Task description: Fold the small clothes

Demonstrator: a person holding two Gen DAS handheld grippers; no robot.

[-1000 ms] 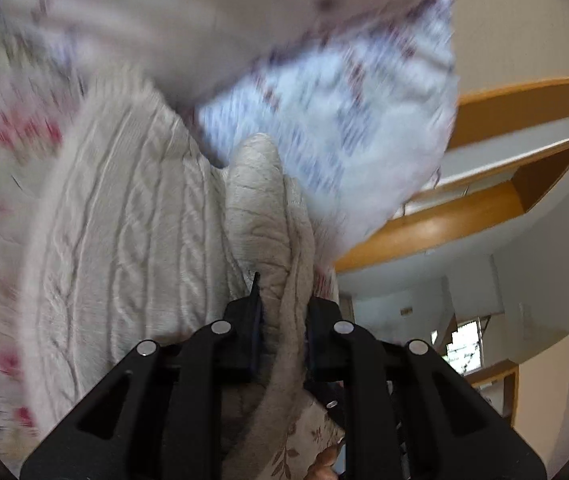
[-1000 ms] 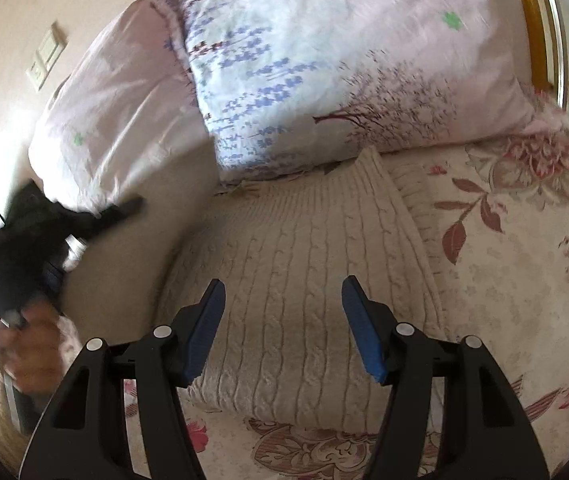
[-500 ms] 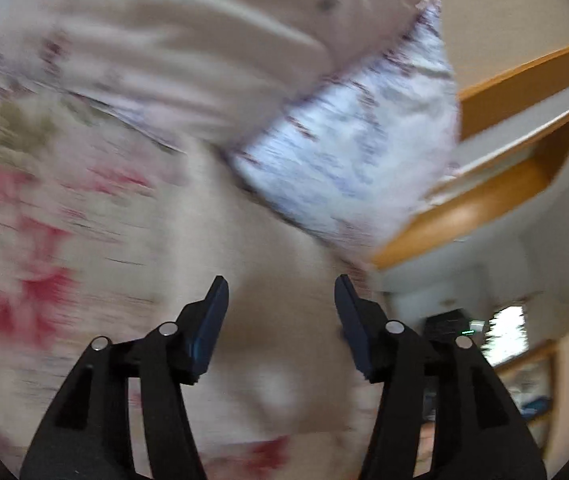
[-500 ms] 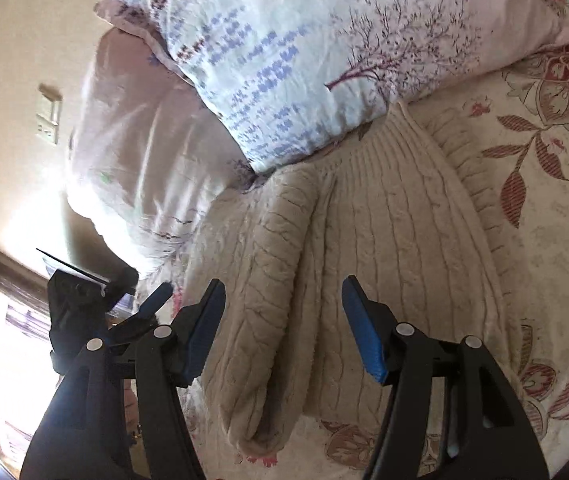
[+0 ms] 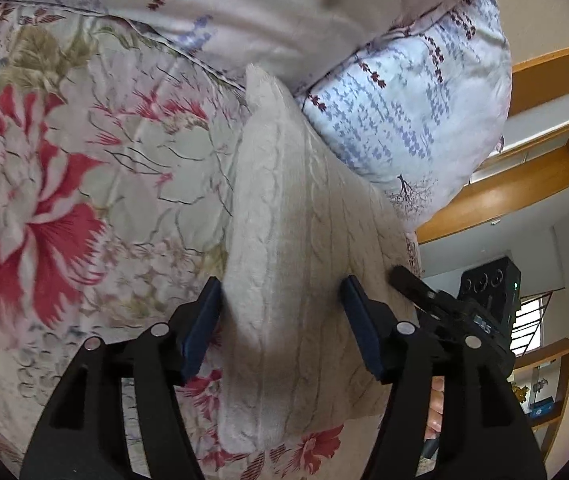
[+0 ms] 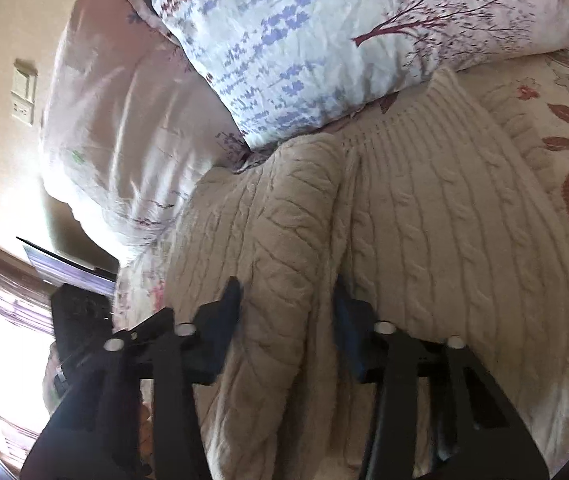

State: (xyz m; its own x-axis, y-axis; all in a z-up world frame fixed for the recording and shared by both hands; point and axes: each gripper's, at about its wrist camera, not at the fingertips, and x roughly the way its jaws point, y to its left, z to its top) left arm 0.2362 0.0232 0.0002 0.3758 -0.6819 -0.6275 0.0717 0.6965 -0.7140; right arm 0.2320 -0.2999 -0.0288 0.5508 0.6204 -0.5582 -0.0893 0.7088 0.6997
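Cream cable-knit sweater (image 6: 424, 240) lies partly folded on the floral bedspread with red blooms (image 5: 64, 200), its far end touching the white pillow with lavender print (image 6: 304, 40); pale pink pillow (image 6: 124, 120) sits beside that one. Left gripper (image 5: 282, 320) has just been opening, blue pads spread to either side of the sweater's folded edge, knit between them but not pinched. Right gripper (image 6: 288, 316) has just been closing, jaws around a thick rolled fold of the sweater, pads pressed into the knit on both sides. Wooden shelving (image 5: 544, 160) stands behind the bed.
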